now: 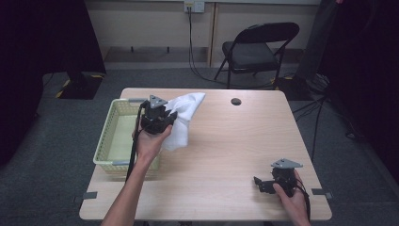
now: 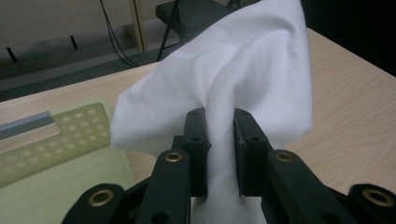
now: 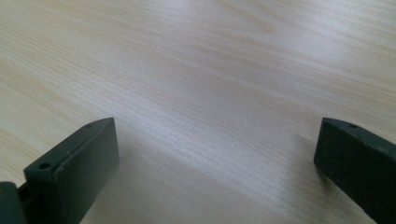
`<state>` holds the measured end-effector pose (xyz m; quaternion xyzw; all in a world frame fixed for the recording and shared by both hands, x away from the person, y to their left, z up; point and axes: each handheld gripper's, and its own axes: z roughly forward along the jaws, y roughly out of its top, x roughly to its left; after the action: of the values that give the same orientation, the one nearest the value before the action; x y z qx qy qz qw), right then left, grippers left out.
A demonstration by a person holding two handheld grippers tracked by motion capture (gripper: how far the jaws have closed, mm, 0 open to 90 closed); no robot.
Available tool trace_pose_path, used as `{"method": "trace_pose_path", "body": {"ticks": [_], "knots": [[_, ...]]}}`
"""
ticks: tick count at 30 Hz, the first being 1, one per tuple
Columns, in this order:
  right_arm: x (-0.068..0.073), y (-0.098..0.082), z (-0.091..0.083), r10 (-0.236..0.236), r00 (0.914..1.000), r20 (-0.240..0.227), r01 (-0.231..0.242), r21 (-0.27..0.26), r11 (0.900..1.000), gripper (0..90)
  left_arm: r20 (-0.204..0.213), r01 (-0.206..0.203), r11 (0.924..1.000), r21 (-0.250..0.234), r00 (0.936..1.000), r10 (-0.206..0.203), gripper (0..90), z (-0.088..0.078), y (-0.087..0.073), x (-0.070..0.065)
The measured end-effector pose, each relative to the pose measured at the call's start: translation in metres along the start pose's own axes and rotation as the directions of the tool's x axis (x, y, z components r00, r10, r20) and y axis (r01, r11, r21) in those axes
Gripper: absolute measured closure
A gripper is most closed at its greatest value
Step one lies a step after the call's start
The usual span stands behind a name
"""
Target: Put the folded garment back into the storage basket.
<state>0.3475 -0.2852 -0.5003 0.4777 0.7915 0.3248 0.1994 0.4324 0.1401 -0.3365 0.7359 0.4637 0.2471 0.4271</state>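
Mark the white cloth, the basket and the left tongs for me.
white cloth [image 2: 243, 70]: left gripper view, middle of the bunched fabric.
basket [image 1: 104, 136]: high view, its left perforated wall.
left tongs [image 2: 220, 135]: left gripper view, midway between the tips, clamped on the cloth.

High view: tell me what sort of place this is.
Probably a lab or office room set up for recording, not a home: a bare wooden table on grey carpet, a black folding chair by the wall, and cables trailing from a wall socket.
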Motion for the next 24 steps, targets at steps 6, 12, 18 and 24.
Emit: {"method": "trace_pose_path", "body": {"ticks": [6, 12, 18, 24], "knots": [[0.0, 0.0, 0.0, 0.002, 1.0, 0.0, -0.002, 0.001, 1.0, 0.0, -0.026, 0.005, 1.0, -0.005, 0.9996, -0.006, 77.5, -0.009, -0.001, 0.013], [0.0, 0.0, 0.0, 0.002, 1.0, 0.0, -0.002, 0.001, 1.0, 0.0, -0.037, 0.025, 0.9996, -0.015, 0.999, -0.026, 77.5, -0.018, -0.003, 0.026], [0.0, 0.0, 0.0, 0.002, 1.0, 0.0, -0.002, 0.001, 1.0, 0.0, -0.066, 0.027, 0.9996, -0.01, 0.9975, -0.027, 77.5, -0.025, -0.01, 0.039], [0.0, 0.0, 0.0, 0.003, 1.0, 0.0, -0.003, 0.001, 1.0, 0.0, -0.092, 0.036, 0.9994, -0.001, 0.9951, -0.036, 77.6, -0.029, -0.02, 0.053]]}}
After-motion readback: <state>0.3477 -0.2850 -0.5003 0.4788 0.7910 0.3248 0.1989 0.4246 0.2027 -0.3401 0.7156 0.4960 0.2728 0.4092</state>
